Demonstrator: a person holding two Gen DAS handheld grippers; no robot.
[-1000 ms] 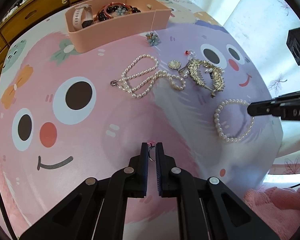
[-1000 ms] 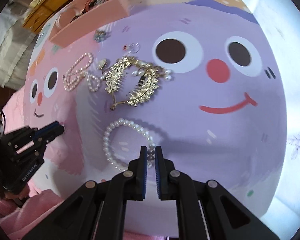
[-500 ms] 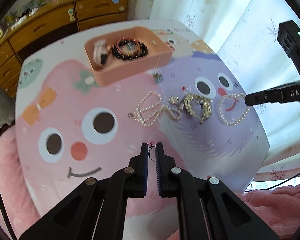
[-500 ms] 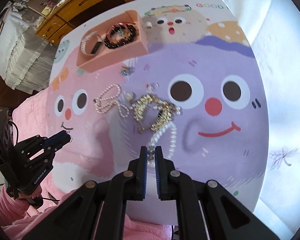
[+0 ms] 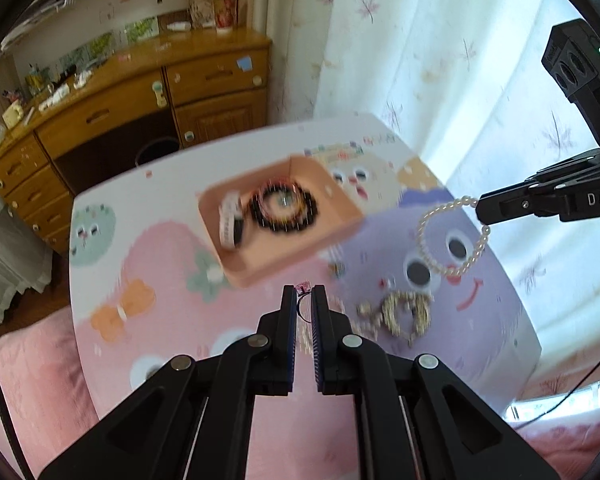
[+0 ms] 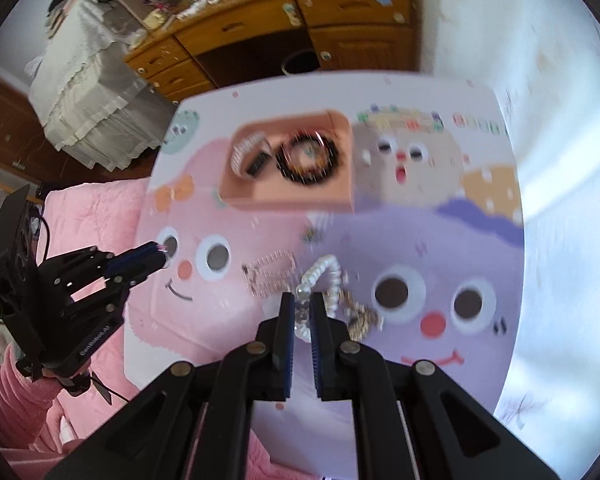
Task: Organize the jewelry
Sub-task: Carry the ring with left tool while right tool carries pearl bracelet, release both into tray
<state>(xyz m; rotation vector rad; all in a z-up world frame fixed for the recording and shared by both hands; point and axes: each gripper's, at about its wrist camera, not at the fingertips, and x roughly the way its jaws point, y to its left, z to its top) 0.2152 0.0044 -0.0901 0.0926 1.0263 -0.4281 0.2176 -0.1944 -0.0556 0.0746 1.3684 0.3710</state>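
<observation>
My left gripper (image 5: 304, 294) is shut on a small ring with a pink stone (image 5: 303, 289), held high above the table. My right gripper (image 6: 301, 304) is shut on a pearl bracelet (image 6: 320, 276), which hangs from its tips in the air; the bracelet also shows in the left wrist view (image 5: 452, 236) below the right gripper (image 5: 480, 210). The pink tray (image 5: 340, 224) holds a watch (image 5: 230, 226) and a dark bead bracelet (image 5: 284, 208). A pearl necklace (image 6: 270, 272) and a gold hair clip (image 5: 404, 314) lie on the table.
The cartoon tablecloth (image 5: 160, 264) covers the table. A small flower piece (image 6: 310, 234) lies in front of the tray. A wooden dresser (image 5: 140, 96) stands behind the table and a curtain (image 5: 420, 60) hangs to the right. Pink bedding (image 5: 28, 360) borders the near side.
Both grippers have risen well above the table, each with its piece. The pearl bracelet has left the cloth and now hangs in the air. The view is blurred by motion.
</observation>
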